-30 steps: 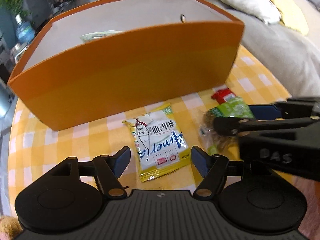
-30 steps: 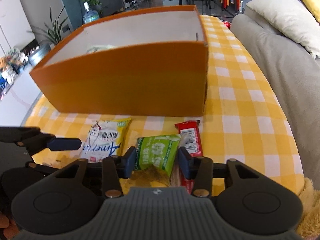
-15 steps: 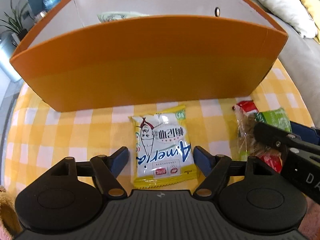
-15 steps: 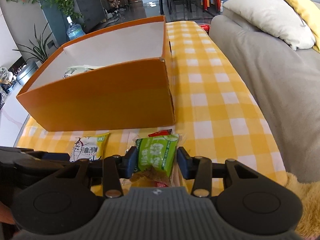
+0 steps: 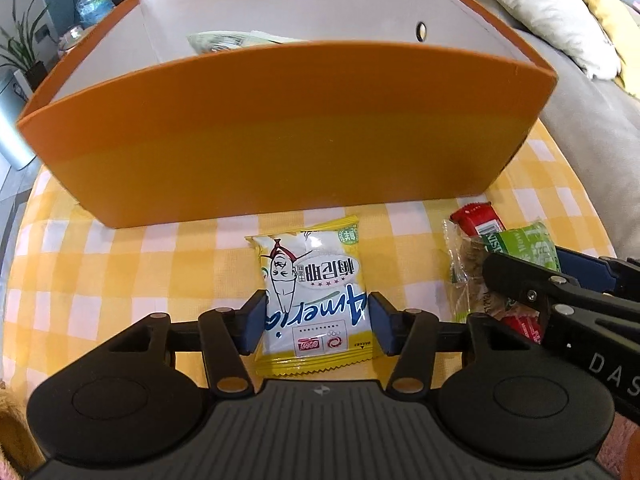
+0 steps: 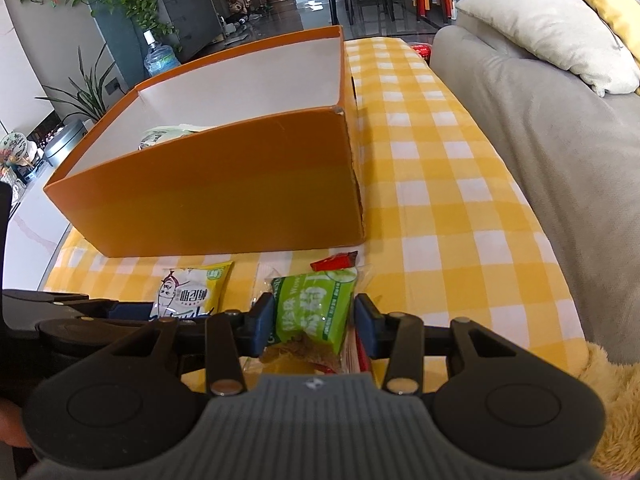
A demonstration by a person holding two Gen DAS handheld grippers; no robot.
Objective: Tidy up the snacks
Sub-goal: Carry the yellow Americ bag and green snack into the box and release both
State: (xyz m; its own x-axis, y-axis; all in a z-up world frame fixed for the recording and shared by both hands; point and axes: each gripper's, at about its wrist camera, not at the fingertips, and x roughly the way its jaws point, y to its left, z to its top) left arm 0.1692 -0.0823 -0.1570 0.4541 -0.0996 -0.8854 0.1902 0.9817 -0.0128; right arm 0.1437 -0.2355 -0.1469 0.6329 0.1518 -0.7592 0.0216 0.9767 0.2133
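A yellow and white snack packet (image 5: 316, 292) lies on the yellow checked tablecloth in front of the orange box (image 5: 280, 140). My left gripper (image 5: 316, 326) is shut on its sides. My right gripper (image 6: 314, 326) is shut on a green snack packet (image 6: 316, 308), also seen in the left wrist view (image 5: 524, 242). A red snack bar (image 5: 478, 218) lies under the green packet; its tip shows in the right wrist view (image 6: 334, 261). The yellow packet (image 6: 192, 292) also shows there. A pale packet (image 5: 224, 40) lies inside the box.
The orange box (image 6: 224, 192) with white inside walls stands right behind the snacks. A grey sofa (image 6: 540, 128) with a cream pillow (image 6: 548, 28) borders the table on the right. The checked tablecloth (image 6: 440, 200) runs past the box on the right.
My left gripper moved forward over the yellow packet and closed its fingers against its sides. My right gripper stayed shut on the green packet and swung right, raising it slightly.
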